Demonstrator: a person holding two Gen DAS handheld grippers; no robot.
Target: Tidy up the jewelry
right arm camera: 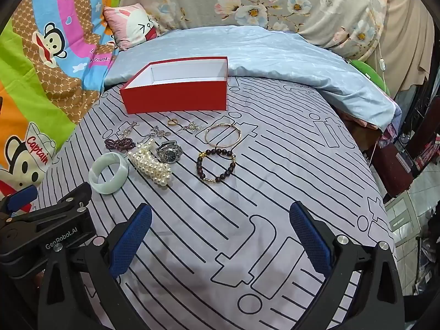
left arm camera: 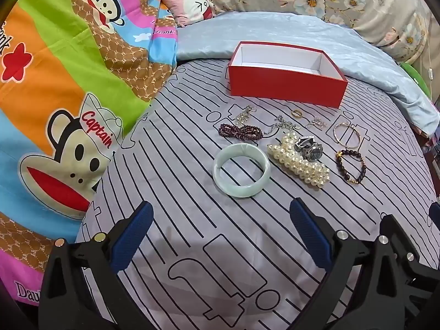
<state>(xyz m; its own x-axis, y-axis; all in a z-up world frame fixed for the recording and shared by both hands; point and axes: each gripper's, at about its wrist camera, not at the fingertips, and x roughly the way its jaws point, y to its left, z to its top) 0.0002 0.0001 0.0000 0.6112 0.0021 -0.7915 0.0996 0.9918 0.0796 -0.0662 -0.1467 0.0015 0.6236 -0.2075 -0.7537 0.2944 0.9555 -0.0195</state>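
Observation:
An open, empty red box (left arm camera: pixel 286 88) (right arm camera: pixel 176 97) stands on the striped bedspread. In front of it lie a pale green bangle (left arm camera: pixel 239 192) (right arm camera: pixel 107 185), a pearl strand (left arm camera: pixel 299 165) (right arm camera: pixel 151 165), a silver watch (left arm camera: pixel 309 148) (right arm camera: pixel 169 152), a dark bead bracelet (left arm camera: pixel 339 159) (right arm camera: pixel 200 165), a thin gold bangle (left arm camera: pixel 348 147) (right arm camera: pixel 223 146), purple beads (left arm camera: pixel 239 132) (right arm camera: pixel 119 143), a gold ring (left arm camera: pixel 297 113) (right arm camera: pixel 173 121) and silver chains (left arm camera: pixel 283 122) (right arm camera: pixel 156 132). My left gripper (left arm camera: pixel 220 211) (right arm camera: pixel 55 192) hovers open just short of the green bangle. My right gripper (right arm camera: pixel 221 211) is open beside it, holding nothing.
A folded light blue quilt (left arm camera: pixel 275 30) (right arm camera: pixel 261 52) lies behind the box. A cartoon-print blanket (left arm camera: pixel 68 82) (right arm camera: pixel 41 68) rises on the left, with a pink pillow (left arm camera: pixel 187 2) (right arm camera: pixel 132 24). The bed's edge drops off at the right, where dark clutter (right arm camera: pixel 398 165) sits on the floor.

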